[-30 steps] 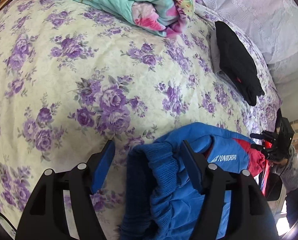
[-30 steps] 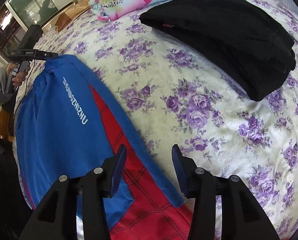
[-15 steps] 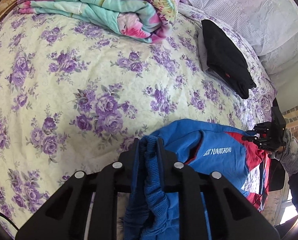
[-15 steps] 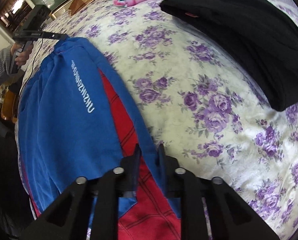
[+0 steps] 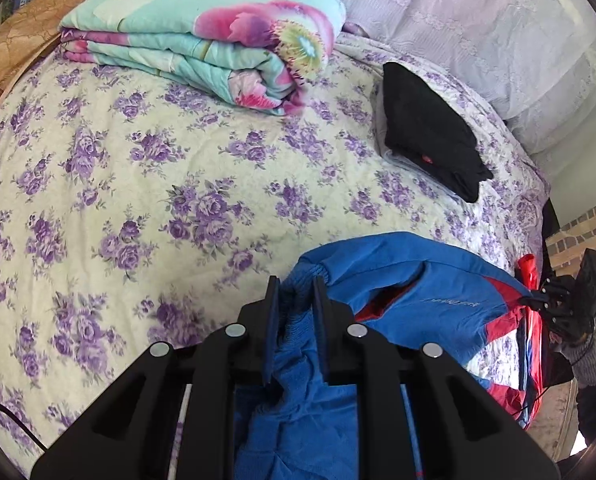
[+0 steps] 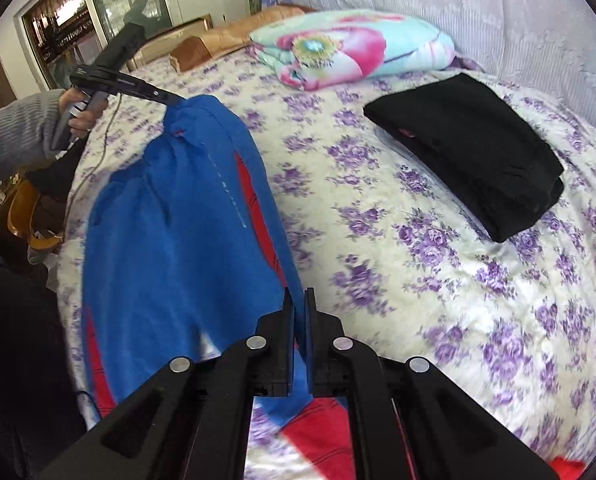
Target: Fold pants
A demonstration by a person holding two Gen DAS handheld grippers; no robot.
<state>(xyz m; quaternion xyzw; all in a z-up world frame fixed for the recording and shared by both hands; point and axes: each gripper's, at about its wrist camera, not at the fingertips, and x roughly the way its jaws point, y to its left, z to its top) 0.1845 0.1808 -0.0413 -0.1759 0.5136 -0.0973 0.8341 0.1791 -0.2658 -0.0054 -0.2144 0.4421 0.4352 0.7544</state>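
Blue pants with red panels (image 5: 430,300) lie on the floral bedspread (image 5: 178,184). My left gripper (image 5: 296,288) is shut on the ribbed blue waistband and holds it lifted off the bed. My right gripper (image 6: 297,300) is shut on the blue edge of the pants (image 6: 170,248) near the red part, also lifted. In the right wrist view the left gripper (image 6: 166,98) shows pinching the far end of the pants. In the left wrist view the right gripper (image 5: 538,300) shows at the pants' far end.
A folded black garment (image 5: 430,136) (image 6: 470,148) lies on the bed beyond the pants. A folded flowery quilt (image 5: 218,40) (image 6: 350,44) sits at the head. White lace curtain (image 5: 478,28) hangs behind. The bed edge drops off near the person.
Both grippers went from open to shut on the pants, then rose, lifting both ends of the pants off the bed.
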